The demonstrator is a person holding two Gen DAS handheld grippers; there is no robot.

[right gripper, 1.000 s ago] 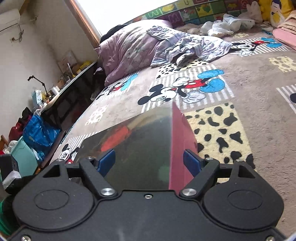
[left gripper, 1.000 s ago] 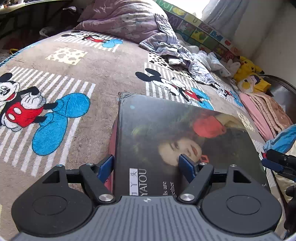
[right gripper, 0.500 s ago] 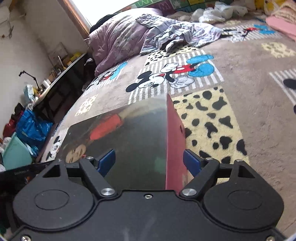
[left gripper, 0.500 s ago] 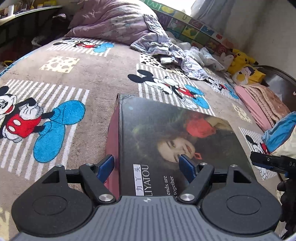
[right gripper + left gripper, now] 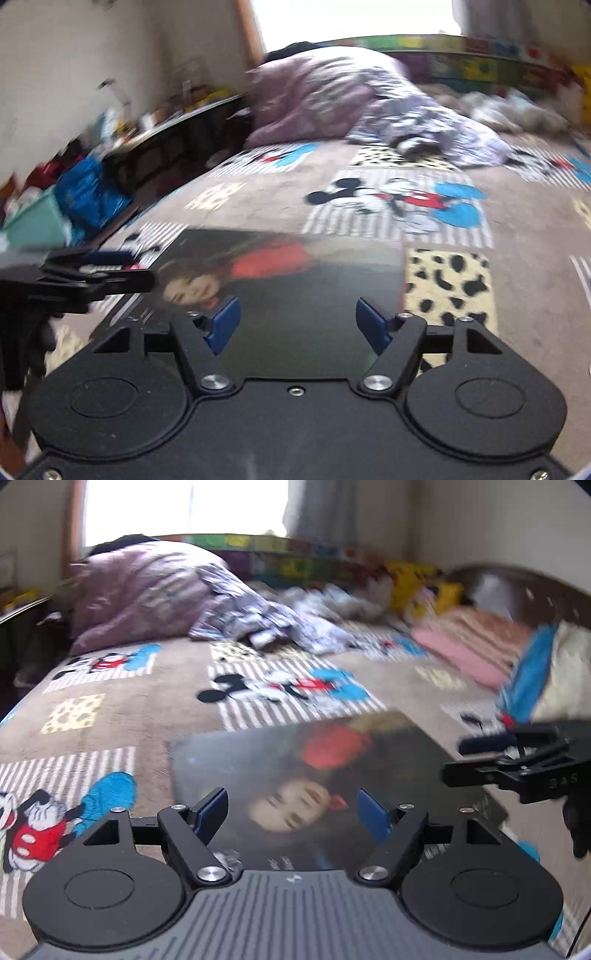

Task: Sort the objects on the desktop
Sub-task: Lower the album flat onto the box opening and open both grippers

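Raised letters "DAS" readable on right gripper body, seen from left wrist view. White lettering on album cover near lower edge too blurred to read. No other legible text

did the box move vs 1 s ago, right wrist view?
Yes. The box has tipped flat: its red side no longer shows, and its far corner now lies beside the spotted patch on the blanket.

Blown-out window backlight, motion blur (both views), fisheye-bent edges
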